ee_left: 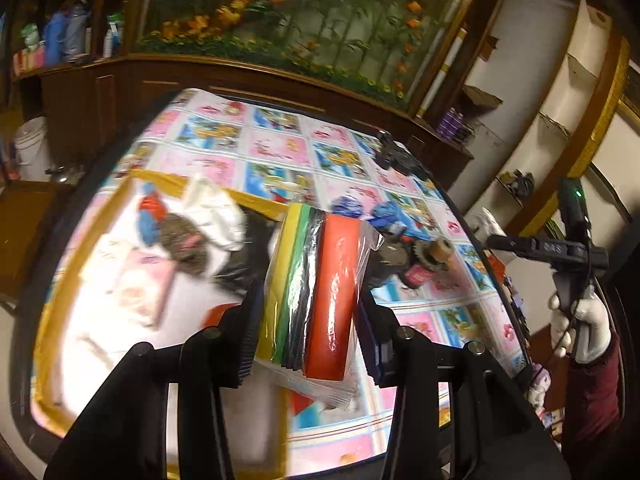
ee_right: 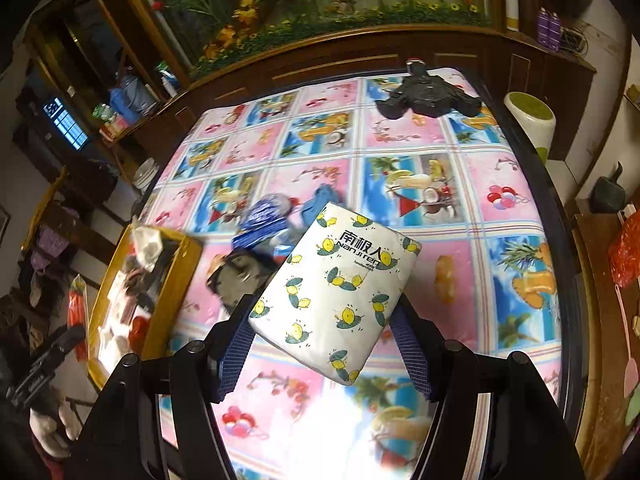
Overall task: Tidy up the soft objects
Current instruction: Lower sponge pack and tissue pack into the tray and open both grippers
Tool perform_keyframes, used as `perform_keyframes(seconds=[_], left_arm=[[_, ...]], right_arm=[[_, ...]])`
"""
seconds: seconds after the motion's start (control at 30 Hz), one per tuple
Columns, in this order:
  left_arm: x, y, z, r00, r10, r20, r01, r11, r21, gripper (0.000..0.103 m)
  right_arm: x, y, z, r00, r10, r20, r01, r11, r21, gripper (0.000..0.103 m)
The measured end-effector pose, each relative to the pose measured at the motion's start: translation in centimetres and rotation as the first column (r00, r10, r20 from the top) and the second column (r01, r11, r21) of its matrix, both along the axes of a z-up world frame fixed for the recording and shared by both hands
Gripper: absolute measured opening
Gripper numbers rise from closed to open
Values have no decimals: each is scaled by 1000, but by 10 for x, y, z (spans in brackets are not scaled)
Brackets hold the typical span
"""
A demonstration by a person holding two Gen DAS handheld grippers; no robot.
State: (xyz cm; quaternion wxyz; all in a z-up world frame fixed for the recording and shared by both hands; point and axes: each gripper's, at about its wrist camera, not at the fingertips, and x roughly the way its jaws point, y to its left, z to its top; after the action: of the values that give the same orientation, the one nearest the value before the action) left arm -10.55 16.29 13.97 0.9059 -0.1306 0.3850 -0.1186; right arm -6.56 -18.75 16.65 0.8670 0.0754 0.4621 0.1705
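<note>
Plastic-bagged sponges (ee_left: 316, 288): clamped in left gripper (ee_left: 308, 320)
Tissue pack (ee_right: 336, 300): clamped in right gripper (ee_right: 328, 344)
Risk: slick wrap slips; both miss tray (ee_right: 192, 248) at desk's left edge

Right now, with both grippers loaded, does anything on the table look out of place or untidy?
Mostly no. The left gripper holds a bagged stack of coloured sponges, the right gripper a tissue pack. Only a loose clump of blue and dark soft items lies on the tablecloth beside the yellow-rimmed tray, not in it.
</note>
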Motion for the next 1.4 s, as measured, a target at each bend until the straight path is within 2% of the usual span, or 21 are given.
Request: perform_keyframes(seconds=[0.17, 0.23, 0.43, 0.6, 0.9, 1.1, 1.3, 1.4], left_arm=[[-9, 56, -9, 992, 120, -38, -121, 993, -12, 41], [-11, 72, -15, 986, 159, -47, -158, 987, 7, 41], [10, 106, -37, 970, 223, -95, -221, 975, 31, 41], [41, 120, -50, 965, 231, -122, -227, 973, 45, 41], [96, 136, -76, 955, 222, -198, -222, 975, 25, 41], [122, 138, -83, 952, 214, -219, -214, 977, 21, 41], [139, 140, -96, 948, 199, -250, -209, 978, -16, 41], [140, 139, -100, 949, 193, -247, -210, 977, -42, 47]], right_arm=[[-18, 33, 3, 997, 79, -2, -79, 997, -4, 66], [-19, 51, 2, 994, 109, -12, -109, 994, 0, 66], [-6, 102, -6, 978, 205, -39, -204, 979, 22, 66], [5, 153, -17, 953, 297, -59, -295, 955, 37, 66], [23, 250, -52, 883, 458, -100, -457, 889, 38, 67], [44, 298, -73, 858, 501, -117, -500, 865, 35, 67], [53, 327, -94, 831, 539, -141, -540, 841, 33, 67], [54, 338, -104, 828, 542, -142, -548, 836, -5, 67]])
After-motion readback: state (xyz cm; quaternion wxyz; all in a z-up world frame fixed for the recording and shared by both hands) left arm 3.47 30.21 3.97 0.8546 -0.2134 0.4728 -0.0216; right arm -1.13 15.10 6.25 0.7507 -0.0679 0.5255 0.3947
